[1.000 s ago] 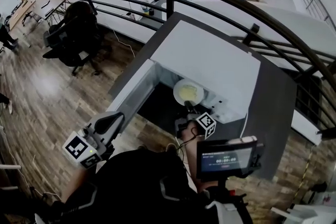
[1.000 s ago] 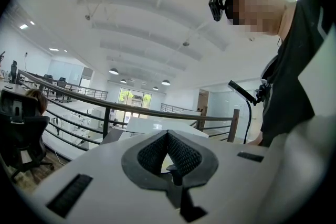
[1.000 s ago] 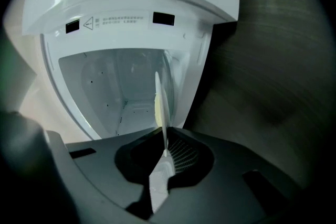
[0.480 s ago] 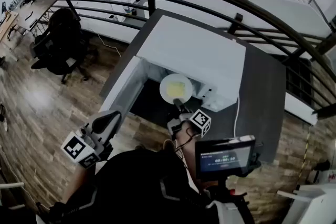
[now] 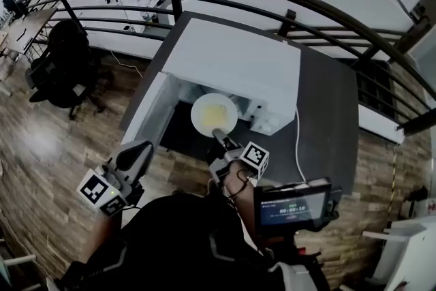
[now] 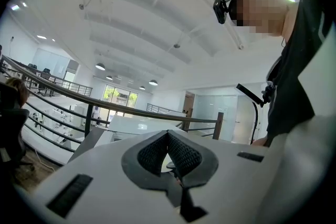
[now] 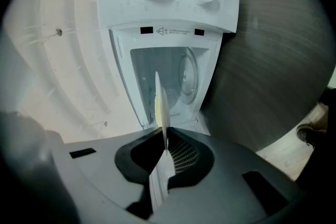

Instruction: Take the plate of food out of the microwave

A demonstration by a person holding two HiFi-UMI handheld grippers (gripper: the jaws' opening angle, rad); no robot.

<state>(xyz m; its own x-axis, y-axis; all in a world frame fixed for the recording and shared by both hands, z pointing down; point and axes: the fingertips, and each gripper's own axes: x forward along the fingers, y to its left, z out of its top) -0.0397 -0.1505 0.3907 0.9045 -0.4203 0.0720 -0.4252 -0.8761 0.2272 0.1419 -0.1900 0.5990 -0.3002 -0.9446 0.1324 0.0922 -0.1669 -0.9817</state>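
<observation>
My right gripper [image 5: 216, 135] clamped on plate [image 5: 198, 113] rim, plate just outside the open microwave [image 5: 231, 61], food [image 5: 216, 110] yellowish I think, left gripper [image 5: 138, 152] closed, empty, left of microwave.

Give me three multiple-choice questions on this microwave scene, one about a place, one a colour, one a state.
1. The microwave stands on: A a dark table, B a carpet, C a shelf.
2. The food on the plate is: A red, B yellow, C green.
3. The right gripper is: A open, empty, B shut on the plate's rim, C out of view.
Answers: A, the table lies under it; B, the food looks yellow; B, it pinches the rim.
</observation>
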